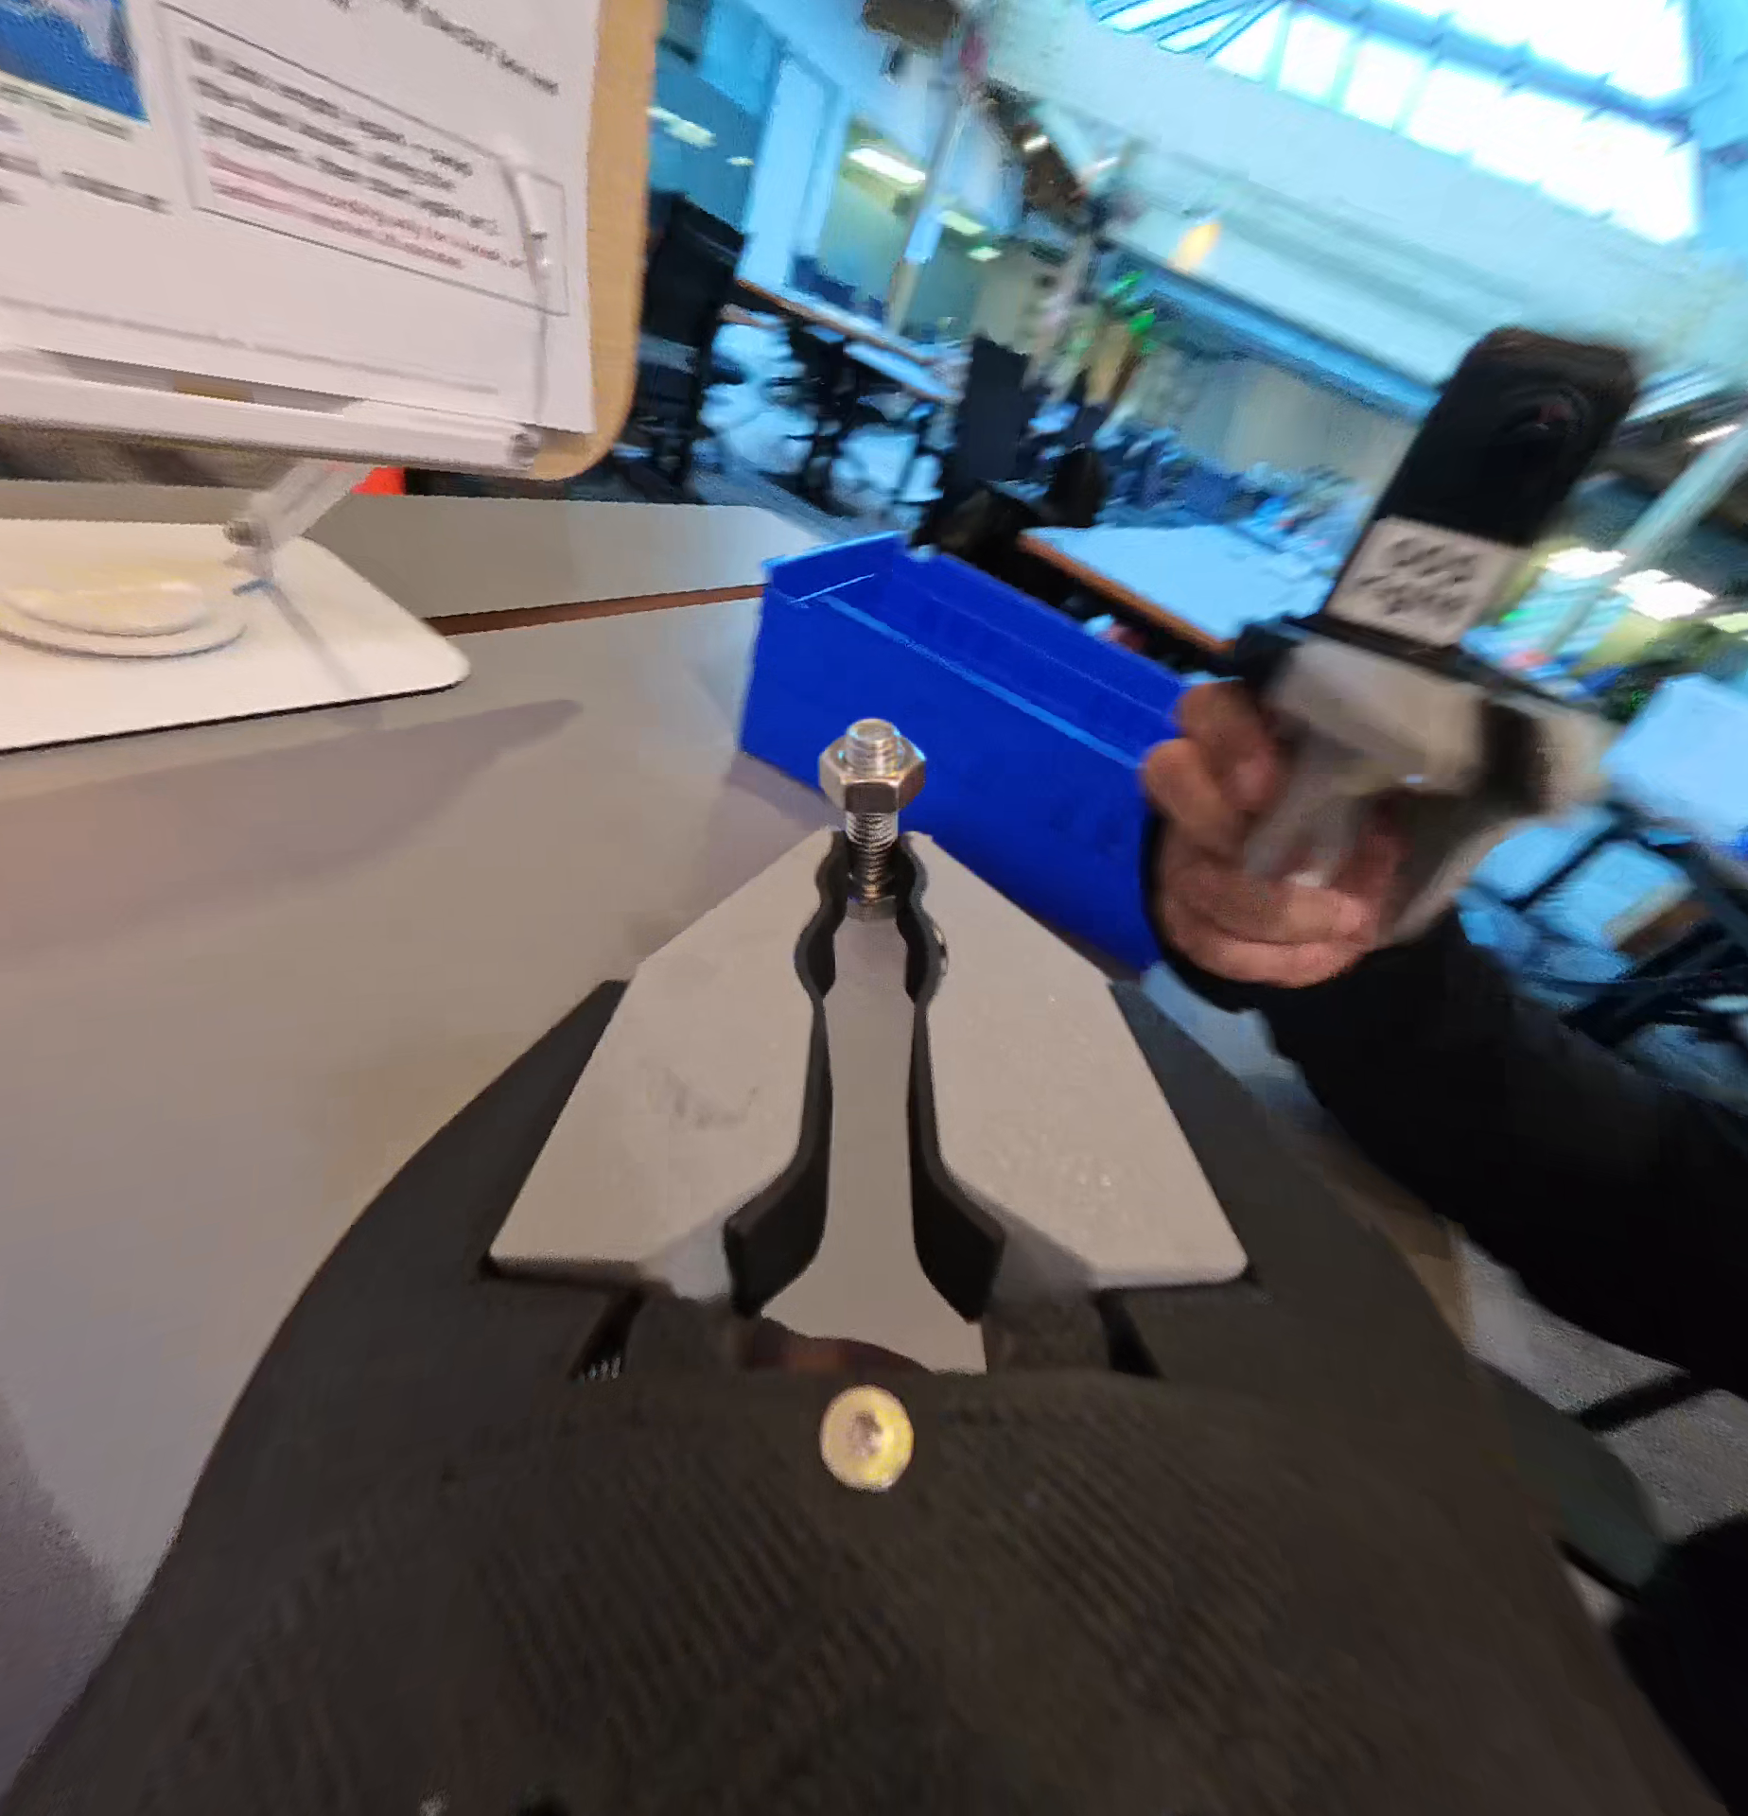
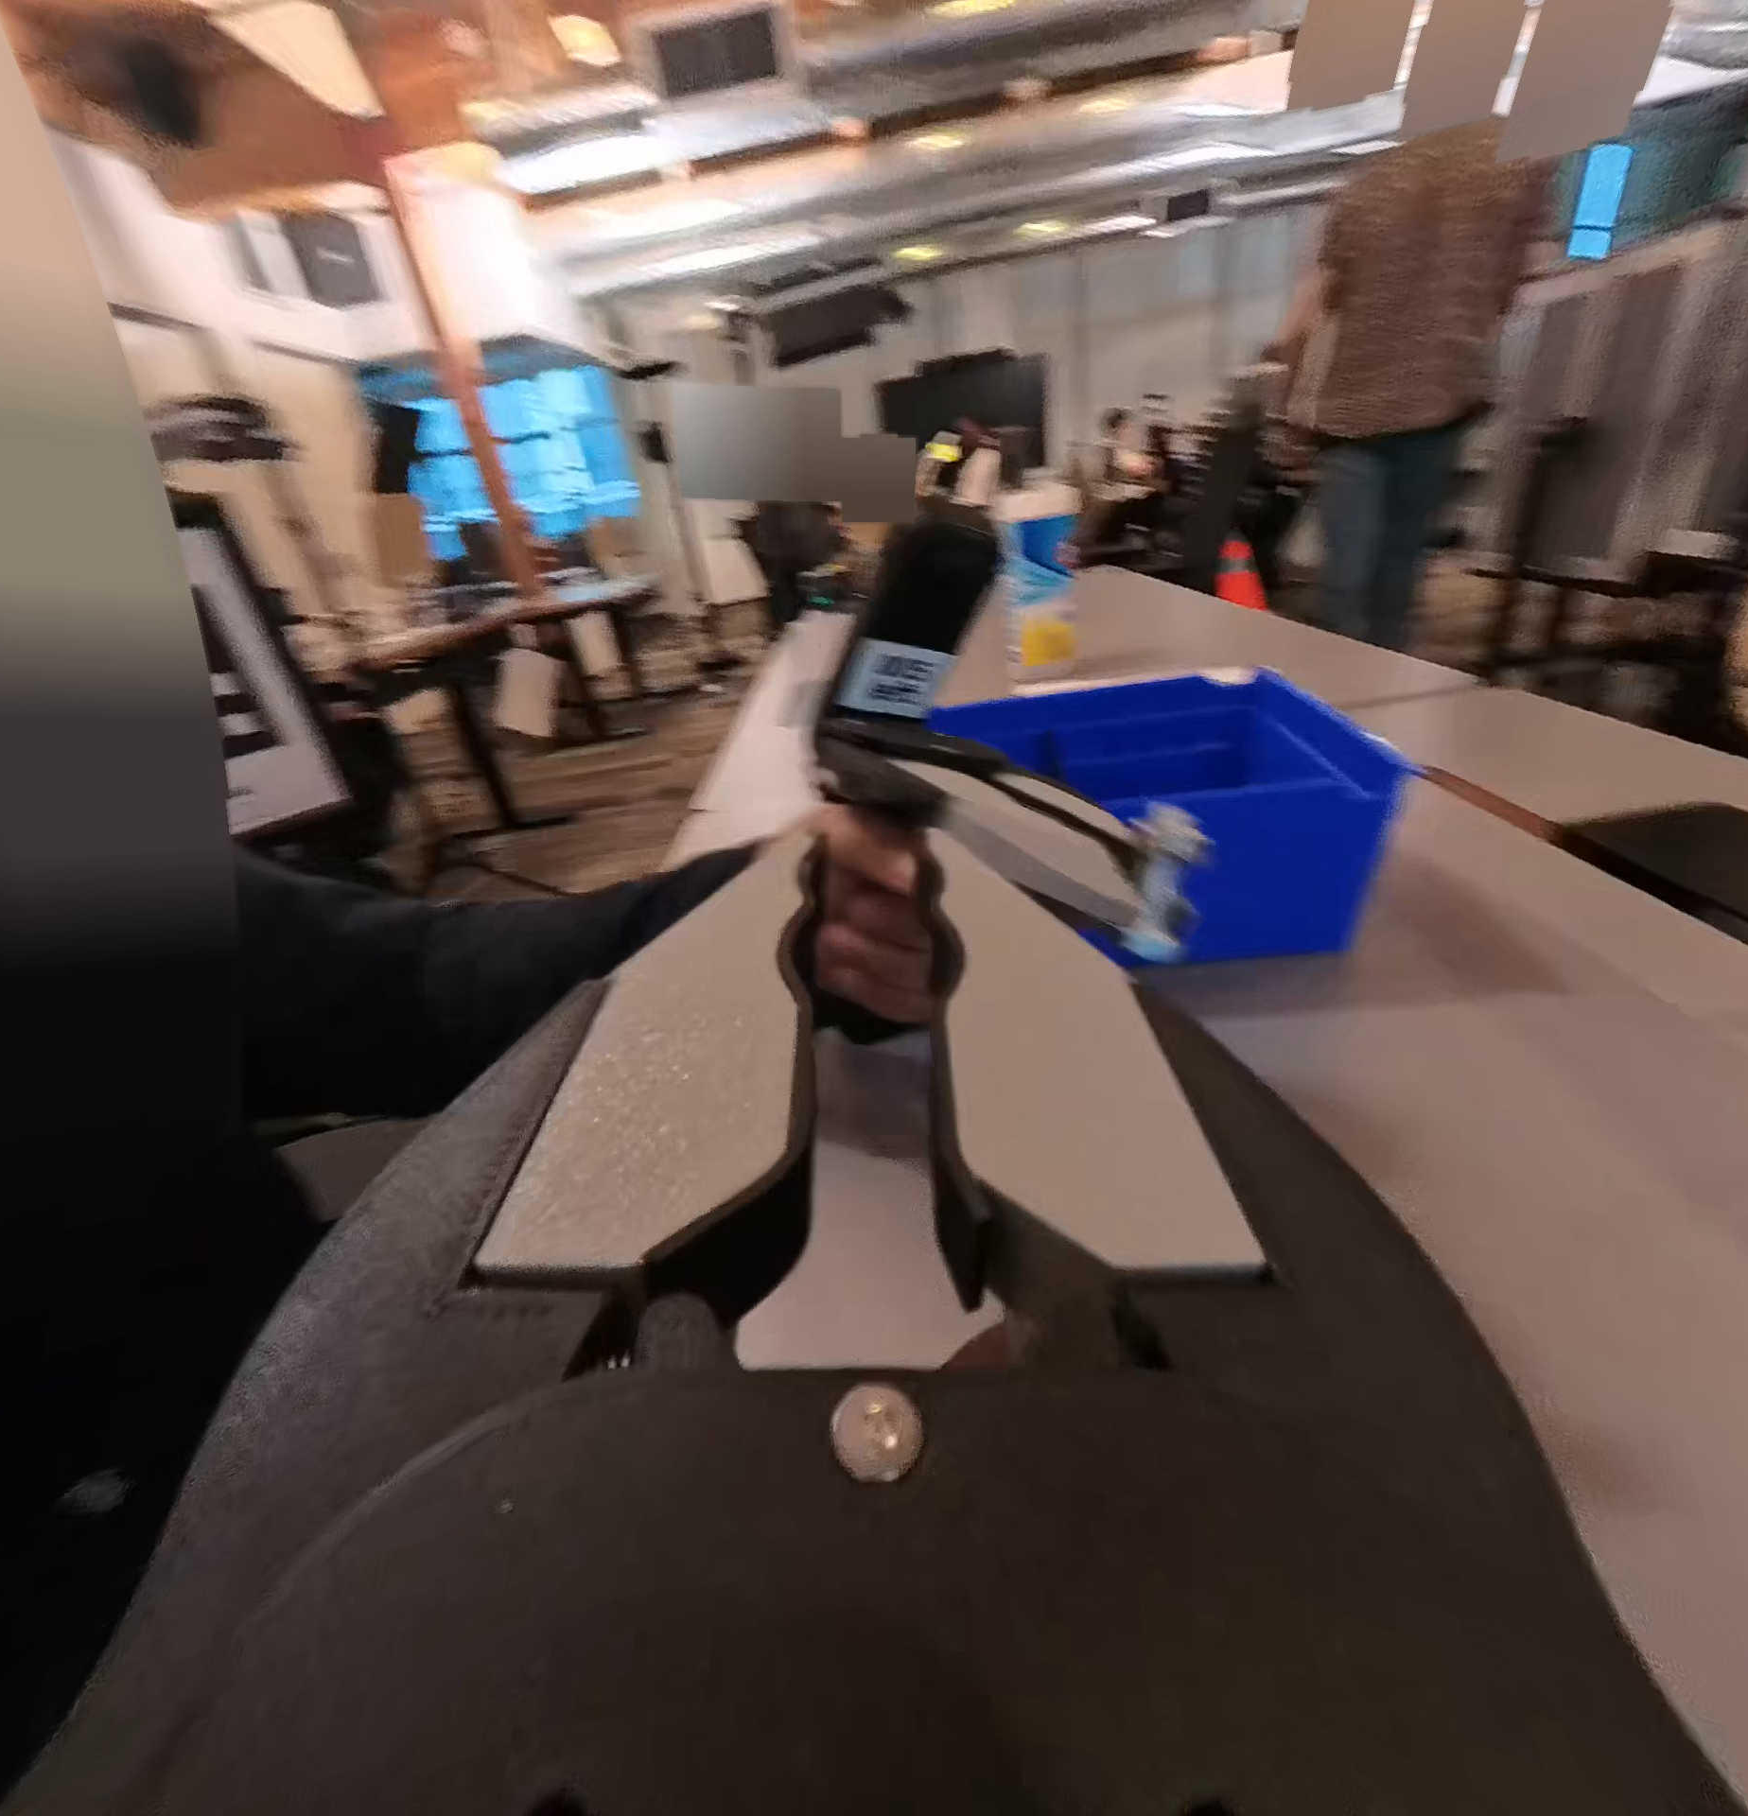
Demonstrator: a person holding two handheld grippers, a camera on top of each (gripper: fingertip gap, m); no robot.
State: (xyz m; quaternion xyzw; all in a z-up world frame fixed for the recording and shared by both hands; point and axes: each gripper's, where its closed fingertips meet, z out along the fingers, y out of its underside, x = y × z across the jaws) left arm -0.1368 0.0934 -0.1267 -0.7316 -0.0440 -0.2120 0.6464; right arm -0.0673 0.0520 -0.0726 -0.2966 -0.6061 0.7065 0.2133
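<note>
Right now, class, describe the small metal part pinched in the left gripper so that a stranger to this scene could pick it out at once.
Start at the grey table and find the blue bin on it. In front of the bin, the left gripper has its fingers shut on a bolt, held upright. It is the only shiny threaded piece in view, with a hex nut near its top end.

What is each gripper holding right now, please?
Left gripper: shut on a bolt with a nut.
Right gripper: open, holding nothing.
</note>
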